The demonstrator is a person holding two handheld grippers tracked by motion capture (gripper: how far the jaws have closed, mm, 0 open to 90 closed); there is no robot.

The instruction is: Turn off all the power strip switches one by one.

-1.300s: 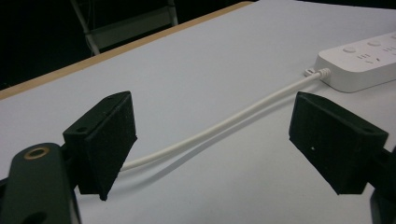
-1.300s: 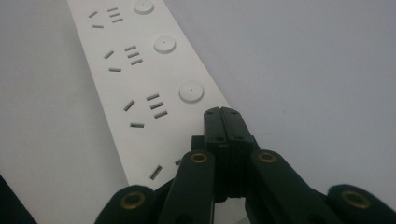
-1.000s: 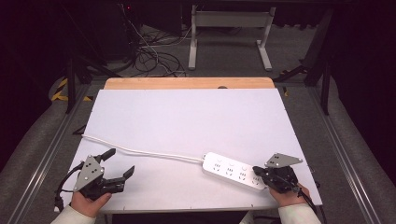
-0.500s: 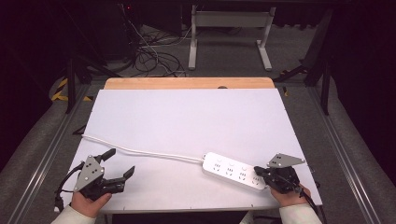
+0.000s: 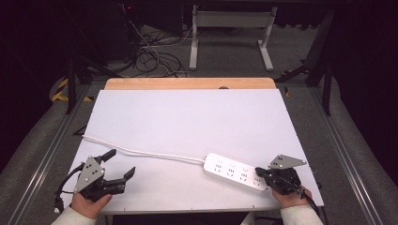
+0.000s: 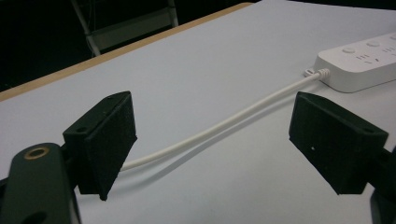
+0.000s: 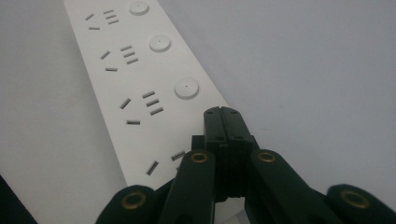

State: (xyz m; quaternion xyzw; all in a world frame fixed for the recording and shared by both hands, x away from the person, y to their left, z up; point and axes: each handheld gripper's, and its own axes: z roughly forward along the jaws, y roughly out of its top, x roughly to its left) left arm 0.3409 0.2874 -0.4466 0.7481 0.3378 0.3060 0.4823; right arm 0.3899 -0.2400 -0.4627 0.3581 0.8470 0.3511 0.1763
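Observation:
A white power strip (image 5: 233,170) lies on the white table top (image 5: 187,117) near the front right, and its white cable (image 5: 141,152) runs left toward the table's left edge. My right gripper (image 5: 259,172) is shut, with its tips over the strip's near end. In the right gripper view the closed jaws (image 7: 226,114) sit on the power strip (image 7: 126,79) just below the last round button. My left gripper (image 5: 121,163) stands open at the front left. In the left gripper view the cable (image 6: 224,125) passes between the wide jaws of this gripper (image 6: 212,140), and the power strip (image 6: 359,60) shows beyond.
A wooden strip (image 5: 187,83) edges the table's far side. Behind it are a metal frame (image 5: 230,28) and loose floor cables (image 5: 150,56). Grey rails run along both sides of the table.

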